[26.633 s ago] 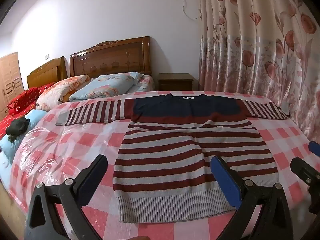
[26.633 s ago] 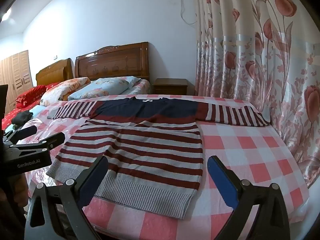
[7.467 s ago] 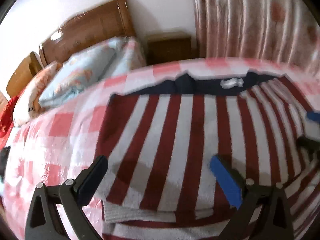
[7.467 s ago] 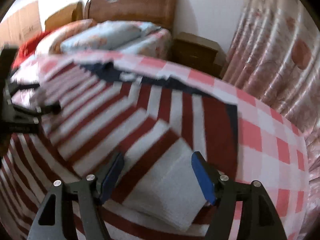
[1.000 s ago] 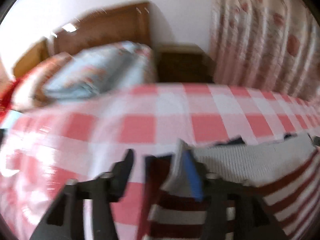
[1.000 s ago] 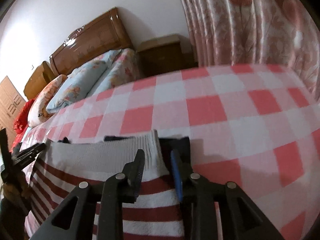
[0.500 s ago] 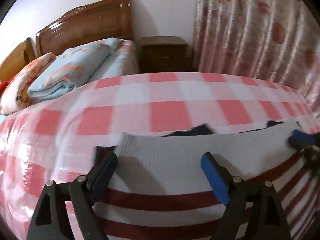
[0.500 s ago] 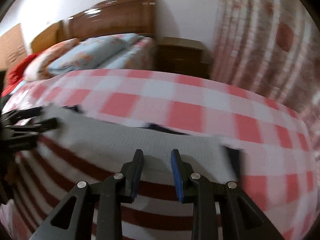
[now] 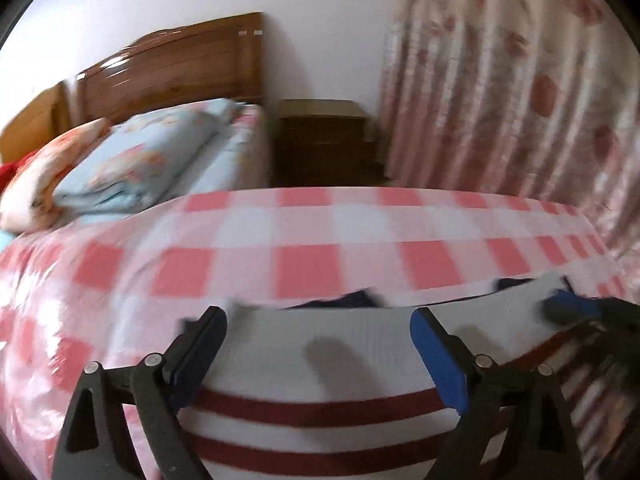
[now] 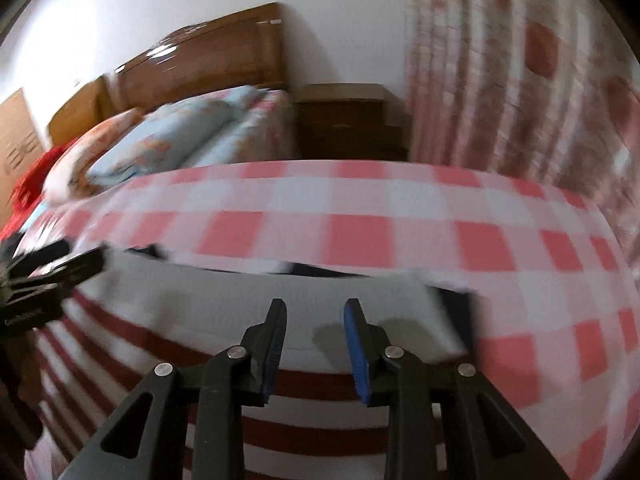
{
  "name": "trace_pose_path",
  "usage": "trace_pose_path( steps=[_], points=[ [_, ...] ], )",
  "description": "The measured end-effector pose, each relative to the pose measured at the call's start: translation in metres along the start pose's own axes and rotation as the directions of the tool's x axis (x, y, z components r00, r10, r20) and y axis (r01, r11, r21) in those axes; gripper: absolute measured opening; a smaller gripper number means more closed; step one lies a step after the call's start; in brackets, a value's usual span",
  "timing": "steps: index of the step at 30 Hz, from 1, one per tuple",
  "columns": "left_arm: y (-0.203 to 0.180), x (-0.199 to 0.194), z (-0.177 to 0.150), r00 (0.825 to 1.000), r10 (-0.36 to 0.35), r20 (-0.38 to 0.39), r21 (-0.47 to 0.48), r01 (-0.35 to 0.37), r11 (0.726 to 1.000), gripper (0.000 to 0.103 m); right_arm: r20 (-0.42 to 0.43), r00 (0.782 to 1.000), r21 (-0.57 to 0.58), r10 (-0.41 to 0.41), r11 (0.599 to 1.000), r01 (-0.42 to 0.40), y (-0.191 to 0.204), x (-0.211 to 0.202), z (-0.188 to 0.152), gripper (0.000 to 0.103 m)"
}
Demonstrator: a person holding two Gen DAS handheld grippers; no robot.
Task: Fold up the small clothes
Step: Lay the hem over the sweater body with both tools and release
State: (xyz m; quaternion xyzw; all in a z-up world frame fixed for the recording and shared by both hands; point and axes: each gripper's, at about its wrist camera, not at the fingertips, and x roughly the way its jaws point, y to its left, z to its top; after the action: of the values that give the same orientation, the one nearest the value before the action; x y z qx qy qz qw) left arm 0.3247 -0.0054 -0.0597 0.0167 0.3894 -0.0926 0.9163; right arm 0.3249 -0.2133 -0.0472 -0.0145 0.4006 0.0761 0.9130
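Observation:
The striped sweater lies folded on the checked bed, its grey ribbed hem laid up over the dark collar part. It also shows in the right wrist view. My left gripper is wide open and empty just above the hem. My right gripper is partly open and empty above the hem; its tip shows at the right of the left wrist view. The left gripper shows at the left of the right wrist view.
The pink-checked bed cover stretches ahead to the far edge. Pillows and a wooden headboard lie at the back left, a dark nightstand at the back, floral curtains on the right.
Both grippers have let go of the hem and opened. They have drawn back a little from the folded edge, which now lies flat on the sweater.

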Motion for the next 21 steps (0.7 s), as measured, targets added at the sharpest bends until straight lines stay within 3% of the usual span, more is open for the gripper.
trace_pose_path(
  steps=[2,4,6,8,9,10,12,13,14,16,21],
  points=[
    [-0.022,0.021,-0.001,0.996,0.062,-0.058,0.113,-0.055,0.992,0.103,-0.007,1.000,-0.082,-0.006,0.997,0.006,0.025,0.008,0.002,0.030],
    [-0.023,0.038,-0.009,0.990,0.108,-0.088,0.159,-0.093,0.983,0.103,-0.042,0.999,-0.154,-0.023,0.988,0.016,0.044,0.019,0.000,0.030],
    [-0.004,0.036,-0.010,0.994,0.046,-0.102,0.072,-0.038,0.997,0.103,-0.025,0.999,-0.182,-0.031,0.983,0.026,0.045,0.022,-0.004,0.034],
    [0.019,0.037,-0.009,0.992,0.040,-0.118,-0.019,-0.043,0.999,0.103,-0.024,1.000,-0.140,-0.002,0.990,-0.001,0.027,0.019,-0.005,0.036],
    [0.029,0.035,-0.008,0.993,0.022,-0.115,-0.038,-0.026,0.999,0.103,-0.024,1.000,-0.115,-0.015,0.993,0.012,0.017,0.019,-0.005,0.037],
    [0.032,0.033,-0.009,0.993,0.015,-0.114,-0.032,-0.019,0.999,0.103,-0.026,0.999,-0.081,-0.047,0.996,0.045,0.003,0.017,-0.006,0.044],
    [0.033,0.029,-0.012,0.990,0.092,-0.103,0.027,-0.090,0.996,0.103,-0.029,0.997,-0.010,-0.068,0.998,0.068,-0.027,0.015,-0.009,0.055],
    [0.036,0.027,-0.013,0.989,0.112,-0.093,0.026,-0.111,0.994,0.103,-0.031,0.997,0.030,-0.077,0.997,0.078,-0.044,0.013,-0.013,0.056],
    [0.042,0.026,-0.014,0.991,0.092,-0.096,-0.004,-0.093,0.996,0.103,-0.022,0.998,0.060,-0.065,0.996,0.066,-0.055,0.012,-0.014,0.054],
    [0.055,0.029,-0.014,0.990,0.073,-0.118,-0.079,-0.082,0.993,0.103,-0.004,0.999,0.100,-0.035,0.994,0.035,-0.069,0.007,-0.017,0.039],
    [0.058,0.030,-0.017,0.989,0.066,-0.131,-0.128,-0.083,0.988,0.103,0.000,0.990,0.002,-0.142,0.990,0.142,-0.048,0.014,-0.015,0.041]
  ],
)
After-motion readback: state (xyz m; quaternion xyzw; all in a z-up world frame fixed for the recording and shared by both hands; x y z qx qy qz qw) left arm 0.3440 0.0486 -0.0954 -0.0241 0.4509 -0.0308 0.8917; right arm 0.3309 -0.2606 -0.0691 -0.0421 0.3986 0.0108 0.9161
